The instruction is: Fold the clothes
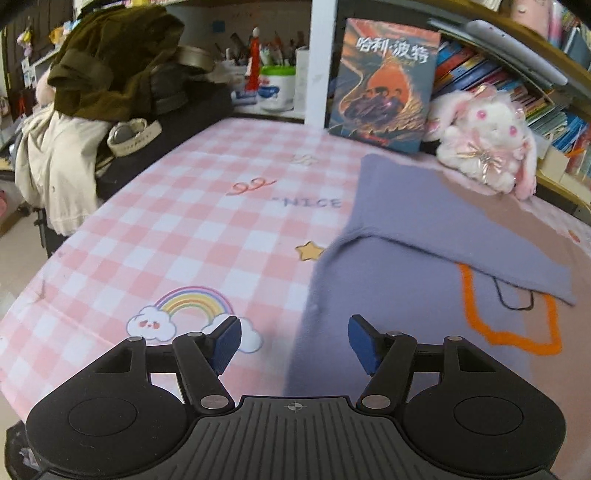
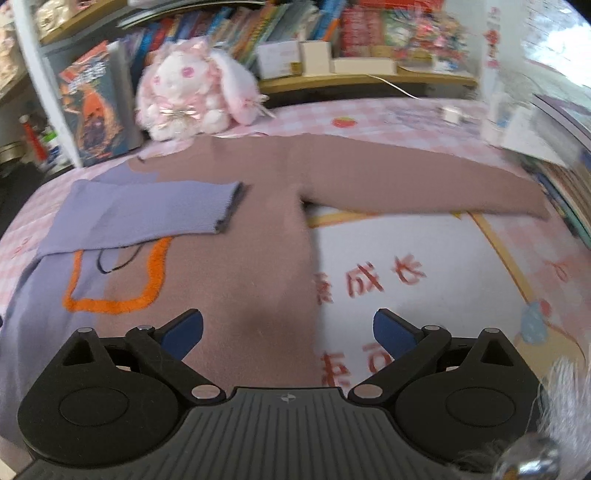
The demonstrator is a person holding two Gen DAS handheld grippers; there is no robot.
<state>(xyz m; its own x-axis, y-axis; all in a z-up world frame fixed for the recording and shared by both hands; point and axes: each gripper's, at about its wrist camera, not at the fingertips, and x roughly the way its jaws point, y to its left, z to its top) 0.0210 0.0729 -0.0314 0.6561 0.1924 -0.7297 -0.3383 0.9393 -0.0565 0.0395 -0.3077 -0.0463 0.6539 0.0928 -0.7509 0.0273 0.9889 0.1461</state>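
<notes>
A sweater (image 2: 258,229), half lilac and half dusty pink with an orange outline on its front, lies flat on the pink checked tablecloth (image 1: 155,236). Its lilac sleeve (image 2: 147,214) is folded across the chest; the pink sleeve (image 2: 424,184) stretches out to the right. In the left wrist view the lilac half (image 1: 388,266) fills the right side. My left gripper (image 1: 293,343) is open over the sweater's left edge, nothing between its blue pads. My right gripper (image 2: 288,336) is open above the sweater's right side edge, pads clear of the cloth.
A plush rabbit (image 2: 188,88) and an upright book (image 1: 384,85) stand at the back of the table. Bookshelves (image 2: 295,29) run behind. A chair piled with clothes (image 1: 92,96) stands at the table's left. A small white plug and cable (image 2: 450,112) lie far right.
</notes>
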